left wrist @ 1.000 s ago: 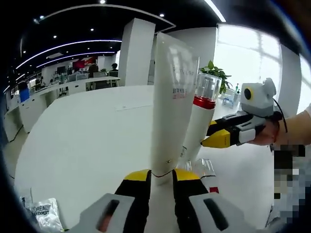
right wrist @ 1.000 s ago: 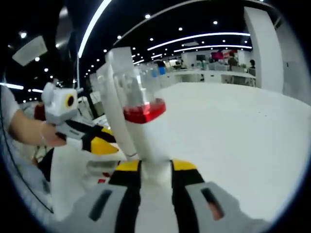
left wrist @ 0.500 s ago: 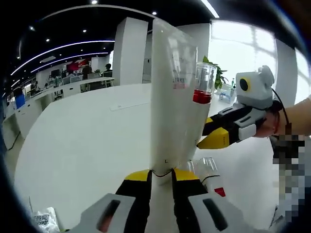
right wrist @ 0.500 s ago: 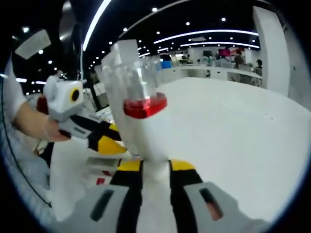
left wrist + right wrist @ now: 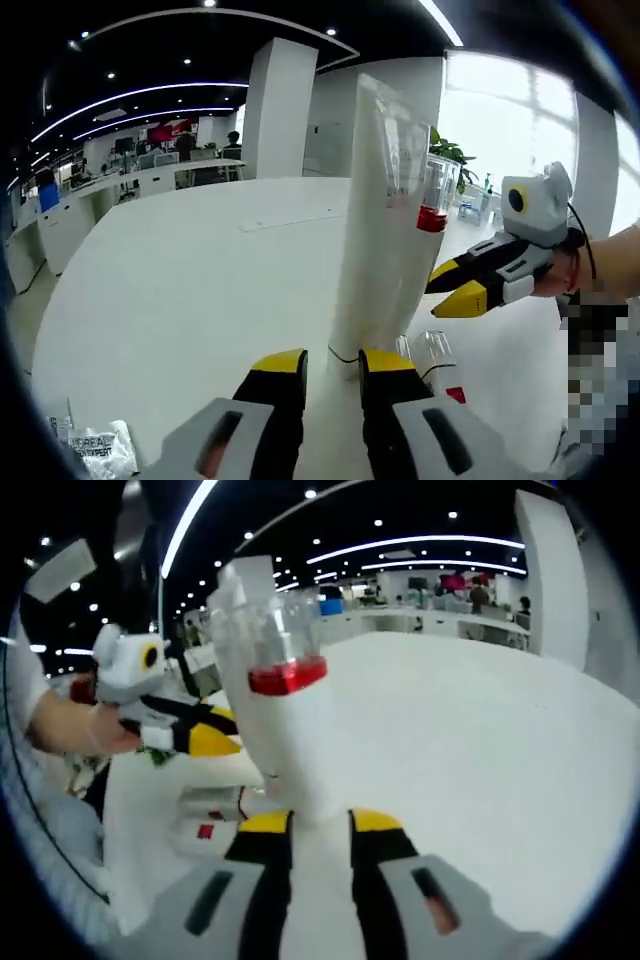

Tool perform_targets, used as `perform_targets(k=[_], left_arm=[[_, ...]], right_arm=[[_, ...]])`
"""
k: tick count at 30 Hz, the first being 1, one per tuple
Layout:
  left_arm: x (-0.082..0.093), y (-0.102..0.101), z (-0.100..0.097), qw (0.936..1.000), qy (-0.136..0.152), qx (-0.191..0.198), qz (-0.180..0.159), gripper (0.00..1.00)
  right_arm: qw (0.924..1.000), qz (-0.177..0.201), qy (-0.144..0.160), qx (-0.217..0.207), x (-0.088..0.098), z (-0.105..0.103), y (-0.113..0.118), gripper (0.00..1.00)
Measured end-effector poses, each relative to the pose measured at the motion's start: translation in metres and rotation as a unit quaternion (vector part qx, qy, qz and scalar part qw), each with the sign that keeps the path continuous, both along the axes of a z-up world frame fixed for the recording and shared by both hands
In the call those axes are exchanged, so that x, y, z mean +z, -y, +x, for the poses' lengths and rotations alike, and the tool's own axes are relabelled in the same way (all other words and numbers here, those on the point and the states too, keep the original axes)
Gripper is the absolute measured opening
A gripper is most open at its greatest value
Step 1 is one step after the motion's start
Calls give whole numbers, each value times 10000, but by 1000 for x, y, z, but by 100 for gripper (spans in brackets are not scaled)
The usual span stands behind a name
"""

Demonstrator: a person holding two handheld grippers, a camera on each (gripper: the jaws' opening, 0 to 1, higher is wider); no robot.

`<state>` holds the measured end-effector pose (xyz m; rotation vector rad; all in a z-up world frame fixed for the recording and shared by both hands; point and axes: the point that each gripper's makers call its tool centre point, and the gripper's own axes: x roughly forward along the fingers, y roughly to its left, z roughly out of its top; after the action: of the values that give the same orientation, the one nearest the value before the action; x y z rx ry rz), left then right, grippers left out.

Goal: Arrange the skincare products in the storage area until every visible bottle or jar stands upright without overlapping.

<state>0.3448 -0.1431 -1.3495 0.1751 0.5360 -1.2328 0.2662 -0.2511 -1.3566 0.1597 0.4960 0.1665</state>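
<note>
Worktop (image 5: 170,280), white and broad, is seen carrying all products. White tube (image 5: 380,220), the tallest item, is stood upright approx. mid-worktop. Red-banded bottle (image 5: 285,720) w/ clear cap is stood upright just beside the tube, on its far side from the left tool, the two touching or nearly so. Left tool (image 5: 332,365) is held just short of the tube's base, jaws narrowly parted w/ nothing between. Right tool (image 5: 308,822) is held at the bottle's base; grip vs. release cannot be told. A small clear-capped item (image 5: 436,352) is seen lying low by the tube's foot, prob. yet to be stood up. A sachet (image 5: 95,448) lies well apart from the tube. Vs. 0.5 s ago: the tube was clamped by the left tool, now freed and off to one side; the bottle looks set down too.
</note>
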Motion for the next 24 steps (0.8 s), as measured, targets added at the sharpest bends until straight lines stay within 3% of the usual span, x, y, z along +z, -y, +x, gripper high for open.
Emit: perform_targets(k=[2, 7, 11, 13, 15, 17, 20, 24], left_arm=[[1, -7, 0, 10000, -17, 66, 11, 21], [5, -12, -17, 10000, -11, 3, 37, 20], [12, -13, -53, 9987, 77, -498, 46, 21], [6, -14, -74, 9957, 114, -879, 249, 21], [1, -15, -81, 9941, 124, -1012, 361, 22], [-18, -19, -99, 9893, 256, -1184, 809, 22], [-19, -19, -109, 9891, 176, -1239, 776, 22], [-26, -19, -108, 9888, 121, -1186, 896, 22]], right_arm=[[9989, 407, 27, -241, -2, -6, 1, 20], [9970, 714, 64, -283, -4, -10, -10, 20], [9967, 811, 75, -75, -1, -8, -24, 20], [9967, 806, 41, -4, -2, -7, -27, 20], [9967, 805, 42, 26, -2, -6, -28, 20], [9966, 809, 43, 135, -1, -2, -33, 20], [9967, 780, -28, 242, -4, -3, -36, 20], [9961, 796, -141, 342, -10, -5, -40, 20]])
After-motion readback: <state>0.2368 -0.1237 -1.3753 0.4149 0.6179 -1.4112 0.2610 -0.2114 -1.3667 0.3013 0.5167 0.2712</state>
